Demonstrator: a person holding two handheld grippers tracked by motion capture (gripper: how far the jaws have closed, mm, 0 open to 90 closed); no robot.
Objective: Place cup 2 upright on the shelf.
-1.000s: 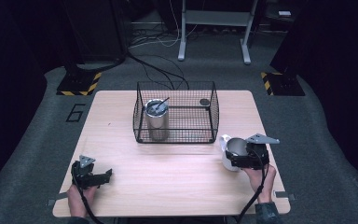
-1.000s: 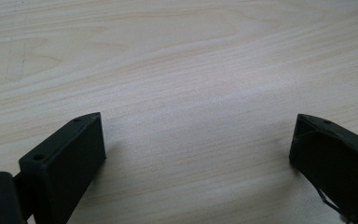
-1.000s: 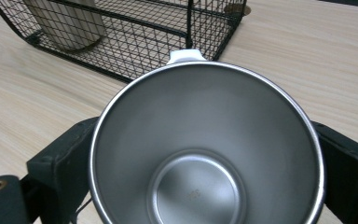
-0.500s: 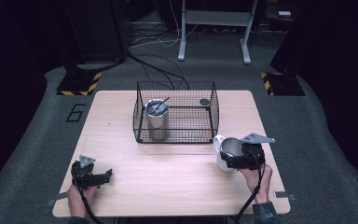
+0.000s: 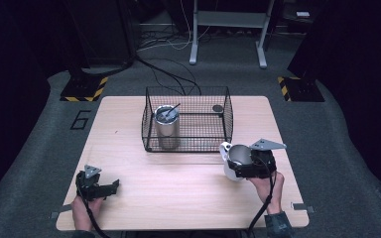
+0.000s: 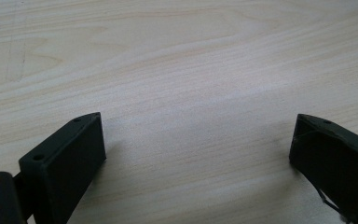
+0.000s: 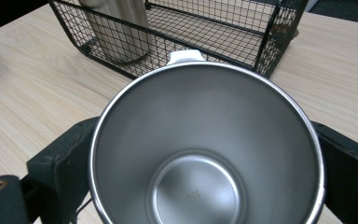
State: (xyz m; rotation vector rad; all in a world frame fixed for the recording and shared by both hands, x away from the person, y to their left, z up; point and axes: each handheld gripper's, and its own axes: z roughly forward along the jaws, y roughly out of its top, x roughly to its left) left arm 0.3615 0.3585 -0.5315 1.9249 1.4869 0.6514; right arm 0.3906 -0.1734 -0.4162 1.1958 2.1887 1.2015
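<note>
**A steel cup held at the right, an idle pair of tongs at the left**

The only writing that can be read is a large "6" (image 5: pixel 81 119) marked on the grey floor just off the left far corner of the worktop (image 5: pixel 188 198). No brand or label shows on the cups or the basket.

At the near left, the left tongs (image 5: pixel 110 187) lie low over the bare wood, held by a hand at the worktop's near edge. In the left gripper view the two black jaws stand wide apart with nothing but wood grain between them, so they are released.

In the middle, toward the far side, sits a black wire basket (image 5: pixel 223 121). In its left end stands an upright metal tumbler (image 5: pixel 166 128) with a utensil leaning inside it. A small dark round thing (image 5: pixel 218 108) lies in the basket's far right corner; what it is cannot be told.

At the right, the right tongs (image 5: pixel 235 168) grasp a white-sided steel cup (image 7: pixel 205 149), one jaw pressed to each side of it. The cup's shiny inside is empty and its mouth tilts toward the camera riding on the tongs. It is near the basket's right front corner, not touching it.
</note>
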